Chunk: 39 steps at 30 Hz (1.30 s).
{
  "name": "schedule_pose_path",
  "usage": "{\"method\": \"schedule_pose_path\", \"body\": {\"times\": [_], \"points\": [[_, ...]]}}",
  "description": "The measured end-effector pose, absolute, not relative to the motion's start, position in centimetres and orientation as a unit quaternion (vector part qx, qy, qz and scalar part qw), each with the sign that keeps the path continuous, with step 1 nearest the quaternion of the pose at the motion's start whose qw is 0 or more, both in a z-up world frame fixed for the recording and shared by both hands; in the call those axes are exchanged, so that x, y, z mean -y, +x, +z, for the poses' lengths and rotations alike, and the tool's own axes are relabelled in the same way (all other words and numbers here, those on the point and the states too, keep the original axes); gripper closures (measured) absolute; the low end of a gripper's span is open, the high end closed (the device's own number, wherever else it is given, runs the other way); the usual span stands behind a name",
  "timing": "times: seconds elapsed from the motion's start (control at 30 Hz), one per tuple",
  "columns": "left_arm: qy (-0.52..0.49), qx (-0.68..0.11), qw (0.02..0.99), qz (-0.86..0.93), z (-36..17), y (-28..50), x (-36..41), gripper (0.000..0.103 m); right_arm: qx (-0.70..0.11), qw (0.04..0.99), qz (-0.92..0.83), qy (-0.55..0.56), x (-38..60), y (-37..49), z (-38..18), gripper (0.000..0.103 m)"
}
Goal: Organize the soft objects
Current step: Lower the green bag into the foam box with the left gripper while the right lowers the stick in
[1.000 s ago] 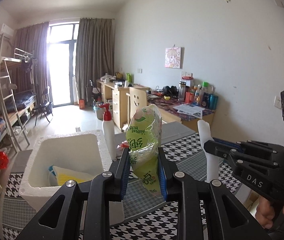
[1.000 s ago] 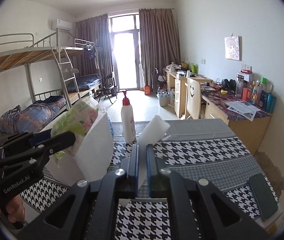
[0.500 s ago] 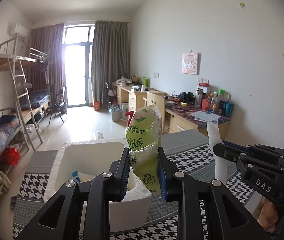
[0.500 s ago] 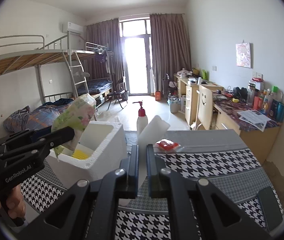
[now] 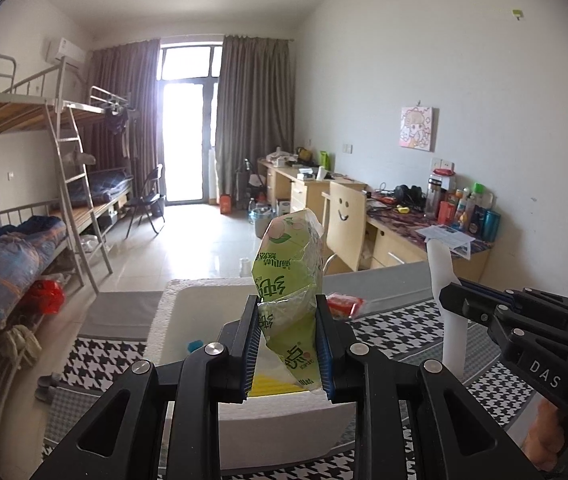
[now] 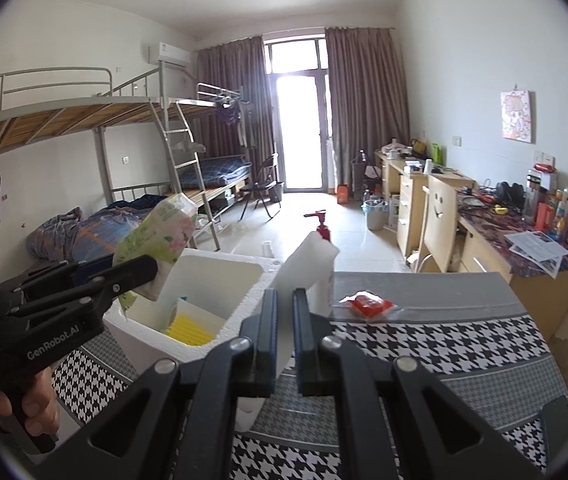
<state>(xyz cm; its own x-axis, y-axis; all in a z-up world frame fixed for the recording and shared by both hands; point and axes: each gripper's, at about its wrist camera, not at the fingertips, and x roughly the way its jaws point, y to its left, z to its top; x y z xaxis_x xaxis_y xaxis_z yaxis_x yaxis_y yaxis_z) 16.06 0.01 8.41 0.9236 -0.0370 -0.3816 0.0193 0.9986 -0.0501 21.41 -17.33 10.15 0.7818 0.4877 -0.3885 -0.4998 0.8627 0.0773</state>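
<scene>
My left gripper [image 5: 287,344] is shut on a green tissue pack [image 5: 288,276] and holds it above the open white foam box [image 5: 199,296]. The pack also shows in the right wrist view [image 6: 159,236], over the box's left rim [image 6: 223,260]. My right gripper [image 6: 285,340] is shut on a white sponge block [image 6: 304,260], held upright just right of the box; the block shows in the left wrist view [image 5: 446,296]. A yellow-ribbed item [image 6: 189,328] lies inside the box.
A red packet [image 6: 370,304] lies on the houndstooth tablecloth [image 6: 424,344] to the right of the box. A pump bottle with a red top [image 6: 320,224] stands behind the sponge. A dark phone [image 6: 556,416] lies at the table's right edge. Bunk beds, desks and a chair stand beyond.
Both grippers have swung left toward the foam box. The tissue pack now hangs over the box opening, and the sponge block is closer to the box's right wall.
</scene>
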Motion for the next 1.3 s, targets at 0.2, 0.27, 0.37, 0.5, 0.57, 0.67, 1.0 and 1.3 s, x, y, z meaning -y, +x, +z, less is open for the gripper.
{"method": "schedule_pose_path", "body": {"times": [0.2, 0.27, 0.37, 0.5, 0.57, 0.67, 1.0, 1.3], "points": [[-0.026, -0.197, 0.980, 0.004, 8.1, 16.2, -1.1, 0.076, -0.203, 0.939, 0.277, -0.020, 16.1, 22.1, 10.2, 0.094], [-0.026, -0.198, 0.980, 0.008, 8.0, 16.3, -1.4, 0.076, -0.204, 0.937, 0.282, -0.022, 15.6, 22.3, 10.3, 0.094], [-0.025, -0.202, 0.979, 0.017, 7.9, 16.5, -1.7, 0.076, -0.204, 0.934, 0.292, -0.024, 15.0, 22.3, 10.4, 0.094], [-0.028, -0.209, 0.977, 0.021, 7.7, 16.9, -2.1, 0.076, -0.207, 0.930, 0.302, -0.026, 14.0, 22.5, 10.5, 0.094], [-0.028, -0.212, 0.977, 0.018, 7.5, 17.0, -2.3, 0.076, -0.207, 0.929, 0.305, -0.029, 13.5, 22.6, 10.7, 0.094], [-0.026, -0.219, 0.975, 0.018, 7.2, 17.3, -2.3, 0.076, -0.207, 0.927, 0.311, -0.032, 12.9, 22.7, 10.7, 0.093], [-0.042, -0.245, 0.969, 0.000, 6.4, 18.9, -3.6, 0.065, -0.218, 0.923, 0.313, -0.044, 11.2, 23.6, 10.4, 0.093], [-0.064, -0.230, 0.971, 0.030, 6.3, 18.7, -5.3, 0.013, -0.227, 0.923, 0.305, -0.050, 10.3, 24.4, 10.1, 0.092]]}}
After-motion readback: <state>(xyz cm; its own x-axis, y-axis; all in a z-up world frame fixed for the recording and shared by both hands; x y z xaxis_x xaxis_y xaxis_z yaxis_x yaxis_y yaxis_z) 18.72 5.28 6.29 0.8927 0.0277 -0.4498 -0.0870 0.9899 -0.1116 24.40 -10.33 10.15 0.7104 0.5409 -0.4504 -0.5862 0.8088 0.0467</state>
